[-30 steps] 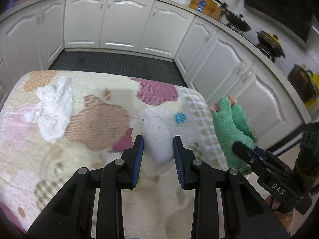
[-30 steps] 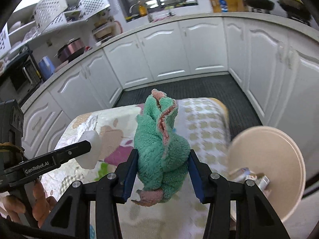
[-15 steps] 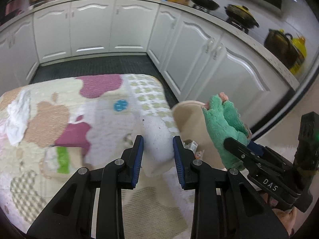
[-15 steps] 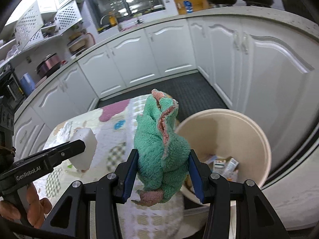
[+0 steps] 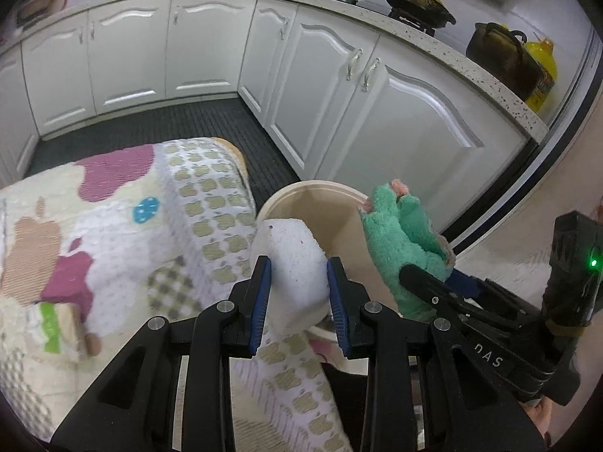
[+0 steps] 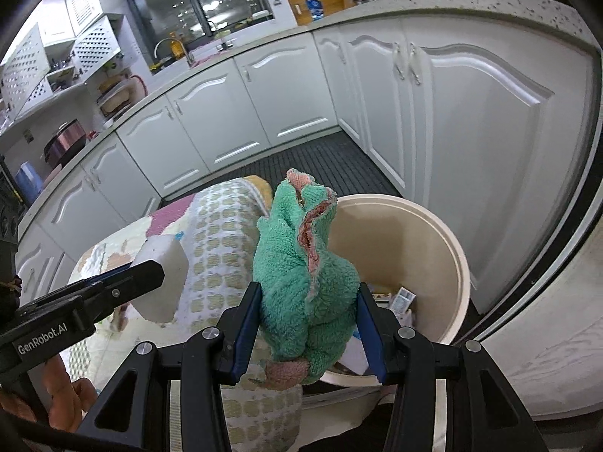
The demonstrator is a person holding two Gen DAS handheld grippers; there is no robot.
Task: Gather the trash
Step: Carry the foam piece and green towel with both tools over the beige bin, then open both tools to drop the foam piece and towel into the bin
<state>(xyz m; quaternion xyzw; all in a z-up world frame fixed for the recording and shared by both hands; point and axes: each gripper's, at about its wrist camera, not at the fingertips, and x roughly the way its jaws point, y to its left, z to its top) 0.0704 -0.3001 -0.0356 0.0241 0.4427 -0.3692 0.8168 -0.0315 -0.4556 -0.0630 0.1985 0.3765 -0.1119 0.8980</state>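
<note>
Left claw [image 5: 297, 297] grips white block [image 5: 297, 260], right claw [image 6: 309, 335] green cloth [image 6: 301, 263] — both at bin rim [image 6: 461, 263].

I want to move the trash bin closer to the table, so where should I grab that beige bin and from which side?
Grip the bin by its rim, coming down from above with one jaw inside and one outside. The top is open, the rim looks thin, and the round body seems too wide for the jaws. Take the far side, away from the table.

bin [image 6: 458, 263] mouth open, table [image 5: 211, 203] edge beside it
</note>
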